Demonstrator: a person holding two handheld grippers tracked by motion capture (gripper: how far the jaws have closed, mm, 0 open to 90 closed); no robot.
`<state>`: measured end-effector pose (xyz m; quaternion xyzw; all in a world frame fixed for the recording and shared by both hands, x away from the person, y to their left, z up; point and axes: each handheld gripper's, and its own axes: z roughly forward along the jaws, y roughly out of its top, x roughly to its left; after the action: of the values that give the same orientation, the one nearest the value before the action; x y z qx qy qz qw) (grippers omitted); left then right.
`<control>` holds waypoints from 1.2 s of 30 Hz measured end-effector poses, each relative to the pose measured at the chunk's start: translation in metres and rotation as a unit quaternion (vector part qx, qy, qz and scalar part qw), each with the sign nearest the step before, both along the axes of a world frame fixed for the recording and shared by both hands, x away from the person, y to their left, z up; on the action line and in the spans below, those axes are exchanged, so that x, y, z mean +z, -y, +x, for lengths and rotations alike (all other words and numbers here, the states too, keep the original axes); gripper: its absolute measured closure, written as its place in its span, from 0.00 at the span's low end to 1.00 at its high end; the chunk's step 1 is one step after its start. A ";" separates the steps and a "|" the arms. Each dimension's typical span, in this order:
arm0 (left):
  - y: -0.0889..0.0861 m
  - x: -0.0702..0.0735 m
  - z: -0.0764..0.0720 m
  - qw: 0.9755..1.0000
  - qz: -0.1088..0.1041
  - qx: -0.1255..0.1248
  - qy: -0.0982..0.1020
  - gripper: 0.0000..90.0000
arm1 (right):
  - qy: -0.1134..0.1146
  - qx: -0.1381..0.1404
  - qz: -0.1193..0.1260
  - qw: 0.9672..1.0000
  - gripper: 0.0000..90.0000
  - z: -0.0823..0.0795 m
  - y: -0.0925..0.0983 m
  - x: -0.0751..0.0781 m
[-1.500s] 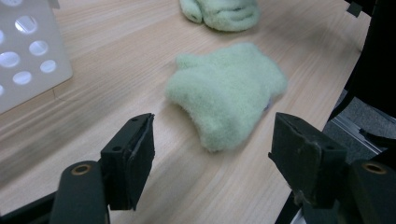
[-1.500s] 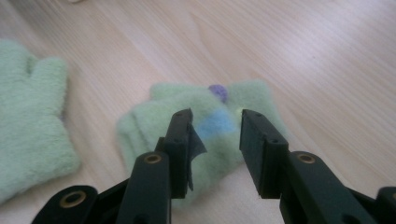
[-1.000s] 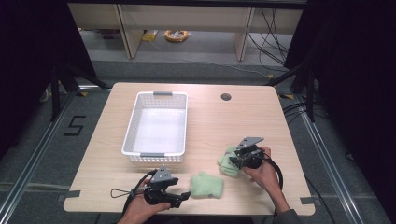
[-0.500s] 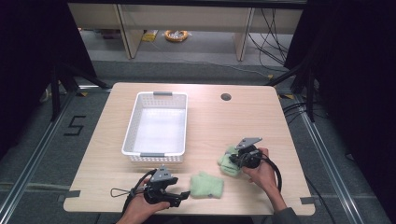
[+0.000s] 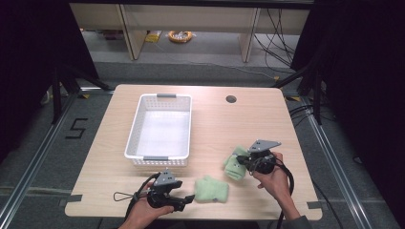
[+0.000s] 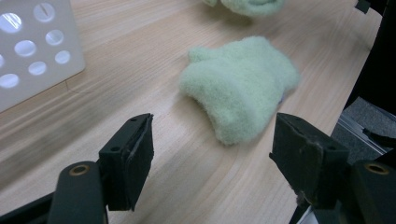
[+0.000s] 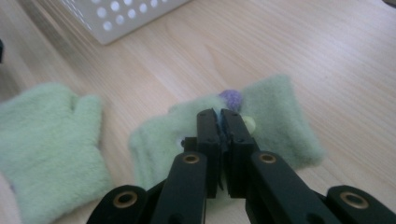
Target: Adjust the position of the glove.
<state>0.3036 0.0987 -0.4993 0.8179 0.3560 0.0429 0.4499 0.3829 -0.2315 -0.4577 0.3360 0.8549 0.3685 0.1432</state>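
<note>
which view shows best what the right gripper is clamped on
The right gripper view: the right gripper sits shut on a green mitten beside a purple dot. The high view shows that mitten small, partly behind the hand. The left gripper view catches its edge.

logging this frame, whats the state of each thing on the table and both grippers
white basket: upright, nothing inside
near mitten: flat on the table, not gripped
far mitten: on the table, under the right gripper's jaws
left gripper: open, facing the near mitten
right gripper: jaws closed over the far mitten
</note>
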 end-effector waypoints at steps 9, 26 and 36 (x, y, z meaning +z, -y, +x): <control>0.002 0.003 0.000 1.000 -0.010 -0.006 0.009 0.34 | 0.014 0.005 0.031 0.999 0.97 -0.014 -0.016 0.015; 0.038 0.008 0.010 0.999 -0.032 -0.029 0.031 0.46 | 0.015 0.049 0.054 0.997 0.97 -0.039 -0.053 0.022; 0.037 0.011 0.015 0.998 -0.049 -0.035 0.033 0.76 | 0.016 0.054 0.056 0.997 0.97 -0.044 -0.060 0.020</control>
<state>0.3182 0.0620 -0.4887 0.8051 0.3138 0.0362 0.5020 0.3390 -0.1718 -0.4374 0.2911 0.8472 0.4286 0.1177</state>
